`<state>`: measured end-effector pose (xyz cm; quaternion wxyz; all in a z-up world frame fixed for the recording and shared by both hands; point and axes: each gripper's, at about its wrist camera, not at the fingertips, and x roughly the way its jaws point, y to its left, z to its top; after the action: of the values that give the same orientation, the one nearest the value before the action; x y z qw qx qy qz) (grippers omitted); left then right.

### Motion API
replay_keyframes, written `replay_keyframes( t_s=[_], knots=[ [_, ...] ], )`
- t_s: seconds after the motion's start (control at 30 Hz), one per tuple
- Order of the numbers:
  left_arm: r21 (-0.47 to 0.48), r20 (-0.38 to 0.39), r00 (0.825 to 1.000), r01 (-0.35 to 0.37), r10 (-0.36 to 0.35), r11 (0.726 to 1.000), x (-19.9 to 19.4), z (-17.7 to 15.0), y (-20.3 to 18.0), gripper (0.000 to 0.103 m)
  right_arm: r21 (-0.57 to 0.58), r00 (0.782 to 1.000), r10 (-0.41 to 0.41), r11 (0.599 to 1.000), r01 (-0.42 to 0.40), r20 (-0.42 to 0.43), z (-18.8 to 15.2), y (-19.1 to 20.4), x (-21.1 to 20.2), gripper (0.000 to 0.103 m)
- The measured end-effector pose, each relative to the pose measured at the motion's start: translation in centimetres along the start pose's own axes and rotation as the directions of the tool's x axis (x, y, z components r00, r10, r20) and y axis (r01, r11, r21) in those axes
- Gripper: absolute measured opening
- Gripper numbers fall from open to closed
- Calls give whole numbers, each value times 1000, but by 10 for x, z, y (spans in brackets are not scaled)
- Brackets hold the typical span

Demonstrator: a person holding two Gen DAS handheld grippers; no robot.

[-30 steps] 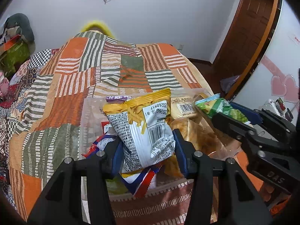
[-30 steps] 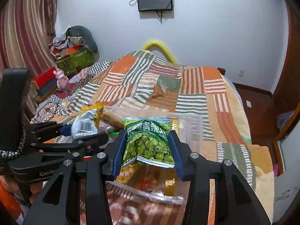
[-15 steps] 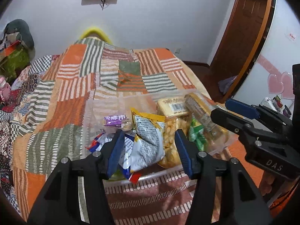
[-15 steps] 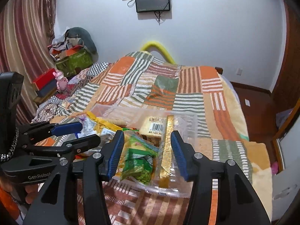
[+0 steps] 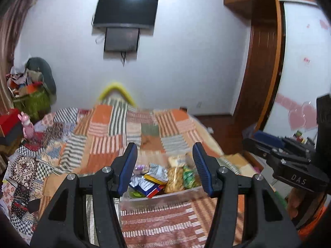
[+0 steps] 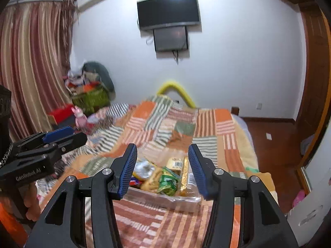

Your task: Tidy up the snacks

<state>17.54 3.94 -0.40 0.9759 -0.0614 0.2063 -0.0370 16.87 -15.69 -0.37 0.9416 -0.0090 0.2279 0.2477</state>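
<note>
Bedroom, patchwork quilt [image 5: 99, 144] on the bed, TV [image 6: 168, 11] on the far wall. Clear bin [image 6: 165, 199] sits at the near end of the quilt, full of snacks: green pea bag [image 6: 168, 180], silver chip bag [image 5: 157, 172], a gold-wrapped pack along the right wall.

Left gripper [image 5: 164, 167] and right gripper [image 6: 162, 169] are both part open, nothing between the pads, both held above and short of the bin.

Risk: packs are heaped loosely and at angles, and a bump on the bin rim could tip one onto the quilt; the bin's clear wall is also easy to misjudge.

Versus a second ago: the chip bag and pea bag were clamped over the bin, now both lie inside it, and both cameras show more wall and less bin.
</note>
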Motion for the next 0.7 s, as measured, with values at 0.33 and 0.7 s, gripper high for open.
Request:
replay_keyframes(
  t_s=[0.33,0.7],
  knots=[
    [17,143,988,-54,51,998,-84,2,-18,73,-17,988,3,1000,-1,153,4,25,-74,69],
    [49,203,975,-102,90,994,-126,-15,-36,102,-43,976,-28,998,39,215,-5,43,-97,102]
  ],
)
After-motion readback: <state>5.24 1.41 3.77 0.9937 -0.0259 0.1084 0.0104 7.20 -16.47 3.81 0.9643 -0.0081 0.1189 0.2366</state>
